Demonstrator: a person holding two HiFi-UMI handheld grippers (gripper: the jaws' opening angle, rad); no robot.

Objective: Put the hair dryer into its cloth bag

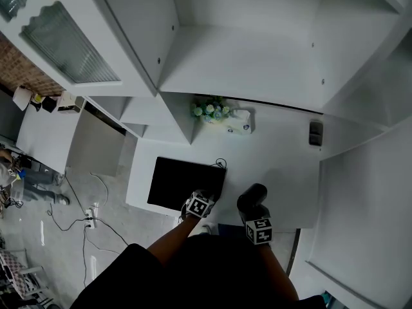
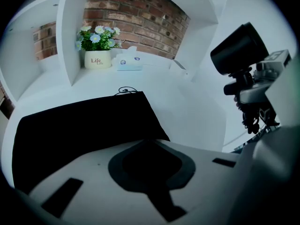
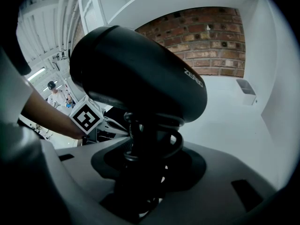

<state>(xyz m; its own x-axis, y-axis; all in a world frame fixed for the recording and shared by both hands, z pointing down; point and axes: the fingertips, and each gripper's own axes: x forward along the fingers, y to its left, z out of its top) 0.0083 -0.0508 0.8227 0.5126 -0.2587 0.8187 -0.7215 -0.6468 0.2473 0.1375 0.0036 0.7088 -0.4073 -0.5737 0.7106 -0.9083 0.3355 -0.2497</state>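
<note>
A flat black cloth bag (image 1: 183,182) lies on the white table (image 1: 283,166), its drawstring at the far right corner. My left gripper (image 1: 203,197) sits at the bag's near right corner, jaws closed on the edge of the cloth (image 2: 79,130). In the left gripper view black fabric fills the gap at my left gripper (image 2: 151,146). My right gripper (image 1: 256,219) holds the black hair dryer (image 1: 252,197) upright, just right of the bag. My right gripper (image 3: 145,172) clamps the handle with its cord wound round it, below the barrel of the hair dryer (image 3: 140,74).
A pot of flowers (image 1: 209,111) and a tissue box (image 1: 239,122) stand at the back of the table by a white shelf divider (image 1: 177,118). A small grey box (image 1: 315,132) sits at the far right. Cables and a power strip (image 1: 92,214) lie on the floor at the left.
</note>
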